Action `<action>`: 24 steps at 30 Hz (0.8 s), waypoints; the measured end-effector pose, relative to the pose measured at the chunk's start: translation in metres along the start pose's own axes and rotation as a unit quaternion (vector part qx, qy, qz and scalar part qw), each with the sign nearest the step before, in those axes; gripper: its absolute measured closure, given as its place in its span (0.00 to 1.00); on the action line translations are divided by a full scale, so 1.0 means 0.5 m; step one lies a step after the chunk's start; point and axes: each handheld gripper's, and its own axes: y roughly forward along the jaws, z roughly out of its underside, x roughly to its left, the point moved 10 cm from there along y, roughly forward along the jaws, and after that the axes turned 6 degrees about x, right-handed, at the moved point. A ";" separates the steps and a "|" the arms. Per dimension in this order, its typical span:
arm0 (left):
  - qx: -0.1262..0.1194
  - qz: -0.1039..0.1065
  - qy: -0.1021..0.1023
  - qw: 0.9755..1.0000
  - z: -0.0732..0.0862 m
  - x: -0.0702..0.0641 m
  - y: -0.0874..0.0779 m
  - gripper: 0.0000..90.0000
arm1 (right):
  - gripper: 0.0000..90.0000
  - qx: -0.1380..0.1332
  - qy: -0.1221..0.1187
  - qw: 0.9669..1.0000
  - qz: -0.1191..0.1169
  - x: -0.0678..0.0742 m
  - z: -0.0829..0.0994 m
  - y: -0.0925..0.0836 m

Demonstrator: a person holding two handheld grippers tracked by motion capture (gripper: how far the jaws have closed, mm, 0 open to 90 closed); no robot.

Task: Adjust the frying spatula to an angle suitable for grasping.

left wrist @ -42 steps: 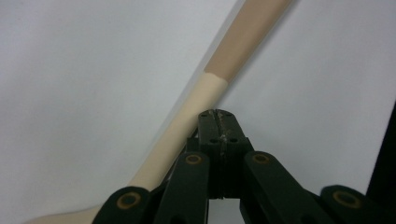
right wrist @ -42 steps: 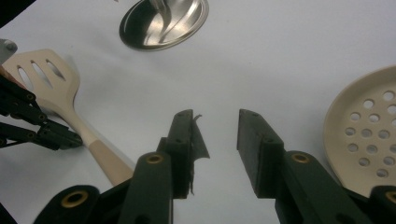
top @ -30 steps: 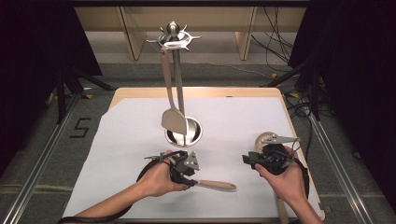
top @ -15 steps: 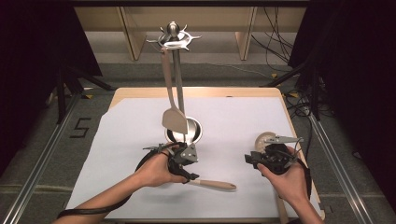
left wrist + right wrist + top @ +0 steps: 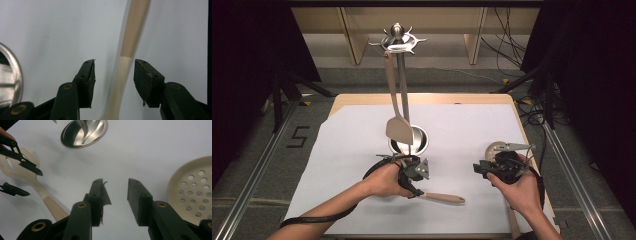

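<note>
- The left gripper (image 5: 419, 172), at the near middle of the white-covered table (image 5: 462, 125), has just been opening and then narrowing again; in the left gripper view its black pads (image 5: 88, 75) stand apart on either side of the neck of the cream slotted spatula with a tan wooden handle (image 5: 126, 52), touching neither side.
- Compared with a second ago, that hand has shifted only slightly, and the spatula (image 5: 439, 198) lies flat where it lay, handle pointing right.
- I judge this a re-set of the grasp: the spatula is straddled but not yet clamped.
- The right gripper (image 5: 482, 167), near right, is unchanged: half open and empty, just beside the cream perforated skimmer (image 5: 193, 192).
- Beyond stands the steel utensil stand (image 5: 399, 42) with a hanging steel turner (image 5: 398, 127), probably the spatula's destination.
</note>
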 end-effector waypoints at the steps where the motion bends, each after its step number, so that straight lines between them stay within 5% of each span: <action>1: 0.010 0.004 0.012 1.000 0.001 0.000 0.002 0.57 | 0.74 0.003 0.005 1.000 -0.001 0.001 0.001 -0.001; 5: 0.027 0.019 0.027 0.999 0.000 -0.008 0.012 0.59 | 0.74 -0.008 -0.008 1.000 0.003 -0.008 -0.001 -0.003; 6: 0.027 0.023 0.022 0.999 -0.002 -0.011 0.016 0.59 | 0.74 0.004 0.016 1.000 0.002 -0.003 0.005 -0.006; 7: 0.038 0.023 0.032 0.999 0.001 -0.009 0.018 0.59 | 0.74 -0.013 0.001 1.000 -0.002 -0.004 -0.001 -0.003; 10: 0.051 0.035 0.036 0.997 0.007 -0.014 0.028 0.62 | 0.74 -0.007 -0.002 1.000 0.004 -0.006 0.004 -0.007; 14: 0.070 0.033 0.042 0.996 0.021 -0.015 0.037 0.64 | 0.73 0.005 0.017 1.000 0.006 0.001 0.009 -0.012; 15: 0.073 0.033 0.044 0.996 0.024 -0.014 0.038 0.65 | 0.73 -0.006 -0.001 1.000 0.008 -0.002 0.003 -0.011; 24: 0.106 0.042 0.064 0.991 0.047 -0.016 0.052 0.71 | 0.73 0.000 0.003 1.000 0.004 0.003 0.005 -0.008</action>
